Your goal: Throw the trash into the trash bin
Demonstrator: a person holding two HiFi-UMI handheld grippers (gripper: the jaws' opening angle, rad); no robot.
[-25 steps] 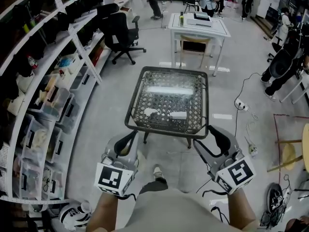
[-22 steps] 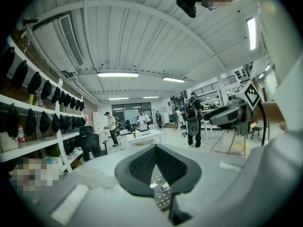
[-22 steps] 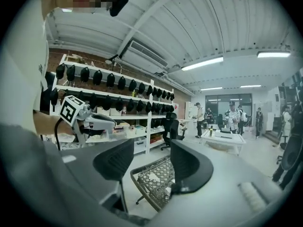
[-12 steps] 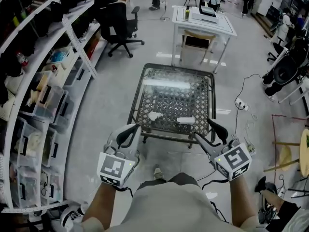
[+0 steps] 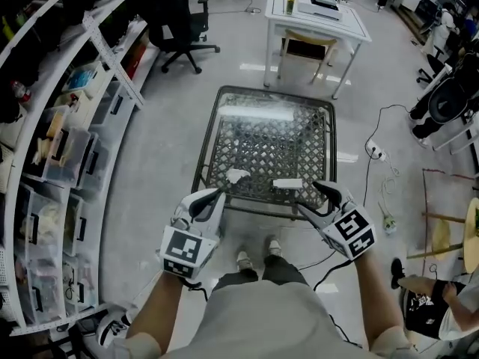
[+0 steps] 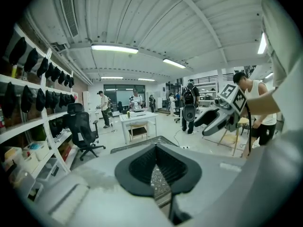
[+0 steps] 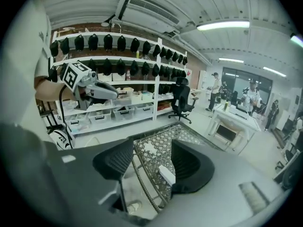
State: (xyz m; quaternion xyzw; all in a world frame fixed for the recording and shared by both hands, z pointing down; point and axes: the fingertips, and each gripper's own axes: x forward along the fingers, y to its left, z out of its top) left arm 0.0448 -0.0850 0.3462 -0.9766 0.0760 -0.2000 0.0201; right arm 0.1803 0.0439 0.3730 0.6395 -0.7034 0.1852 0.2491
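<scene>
Left gripper is pressed together, nothing in it. Right gripper has just been spreading wide, nothing pinched, aimed at the table edge. Trash sits on the table's near end: crumpled white paper at 7 o'clock, flat white block at 6 o'clock. Can't tell what the block's made of. Shelves at 9 o'clock run off the frame.
</scene>
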